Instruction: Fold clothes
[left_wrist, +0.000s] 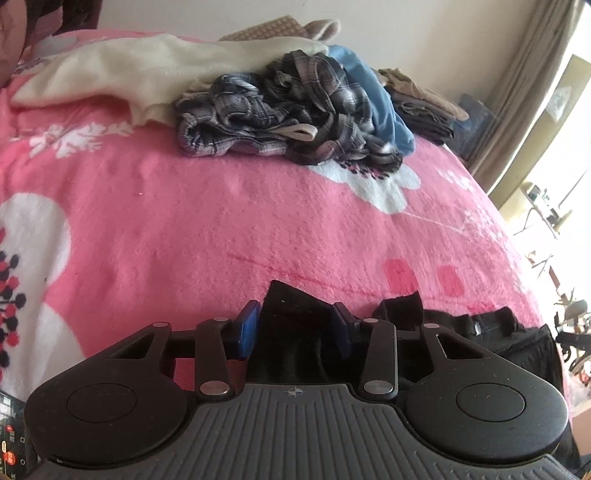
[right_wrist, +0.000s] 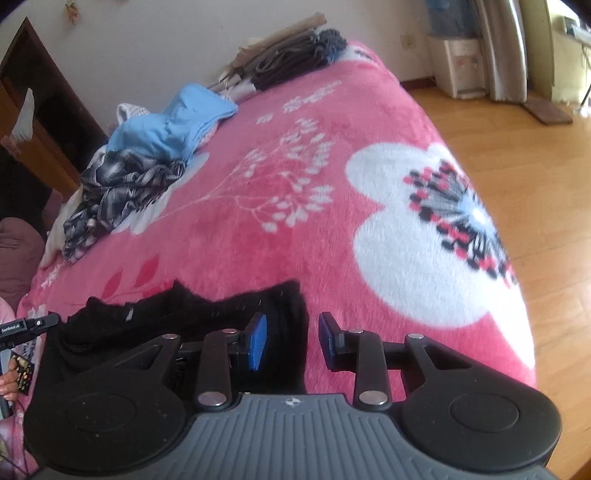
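A black garment (right_wrist: 184, 325) lies at the near edge of the pink floral blanket (right_wrist: 314, 221), low in both views. The left gripper (left_wrist: 295, 328) has a raised fold of that black cloth between its blue pads, the jaws closed onto it. The right gripper (right_wrist: 291, 339) has its jaws apart over the garment's right edge, gripping nothing. Toward the upper left of the right wrist view a plaid shirt (right_wrist: 122, 188) sits crumpled beside a blue garment (right_wrist: 173, 125), with folded clothes (right_wrist: 291, 59) stacked at the blanket's far end.
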